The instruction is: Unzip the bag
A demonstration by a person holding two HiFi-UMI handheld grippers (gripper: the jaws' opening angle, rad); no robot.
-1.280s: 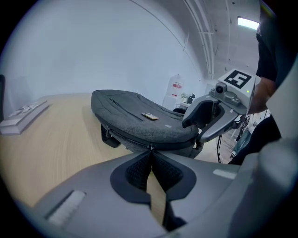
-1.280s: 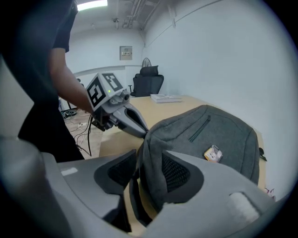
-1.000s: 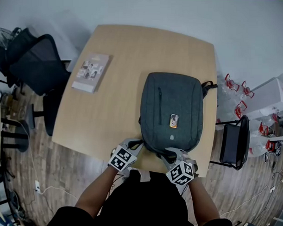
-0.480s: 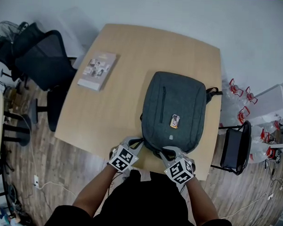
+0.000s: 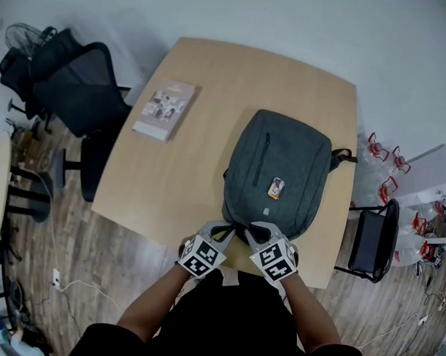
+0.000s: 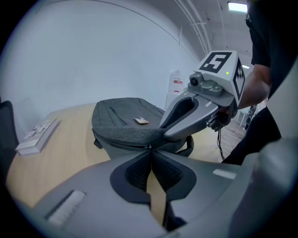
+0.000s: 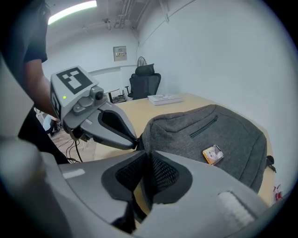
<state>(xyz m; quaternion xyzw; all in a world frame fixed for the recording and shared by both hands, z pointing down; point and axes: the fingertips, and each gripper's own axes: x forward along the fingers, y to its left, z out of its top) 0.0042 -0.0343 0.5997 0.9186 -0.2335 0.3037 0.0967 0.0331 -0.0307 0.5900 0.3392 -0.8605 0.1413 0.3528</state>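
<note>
Barely started: the grey backpack (image 5: 278, 172) lies zipped near the table (image 5: 204, 100) edge. My left gripper (image 5: 227, 228) is pinched shut at its seam. The right gripper (image 5: 253, 228) has just closed there (on the zipper pull (image 6: 150, 146), I'd guess).

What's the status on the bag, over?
Left gripper shut on bag, near edge. Right gripper just closed beside it, on the same edge. Zipper looks closed. Book well clear.
</note>
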